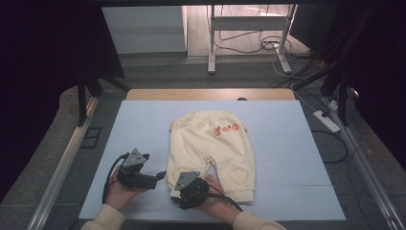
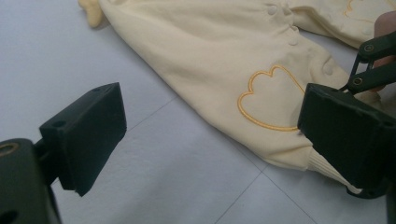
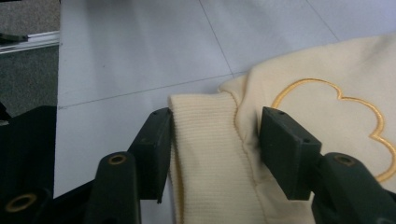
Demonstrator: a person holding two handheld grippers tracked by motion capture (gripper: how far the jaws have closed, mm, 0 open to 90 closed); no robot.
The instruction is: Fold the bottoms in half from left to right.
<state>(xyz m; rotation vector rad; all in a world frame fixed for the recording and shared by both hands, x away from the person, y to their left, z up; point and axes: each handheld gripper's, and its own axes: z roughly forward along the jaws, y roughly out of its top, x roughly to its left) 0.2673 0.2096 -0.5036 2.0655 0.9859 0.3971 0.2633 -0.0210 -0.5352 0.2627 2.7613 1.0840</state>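
Cream baby pants with a duck face at the waist lie flat on the pale blue mat. My right gripper is open at the left leg's hem, its jaws on either side of the ribbed cuff, next to an embroidered orange heart. It sits at the near left corner of the pants. My left gripper is just left of that leg, open wide, one jaw over the bare mat and the other by the cuff and heart.
The mat covers a wooden table whose far edge shows. A white power strip and cables lie on the floor to the right. Metal rails run along both sides. The mat left of the pants is bare.
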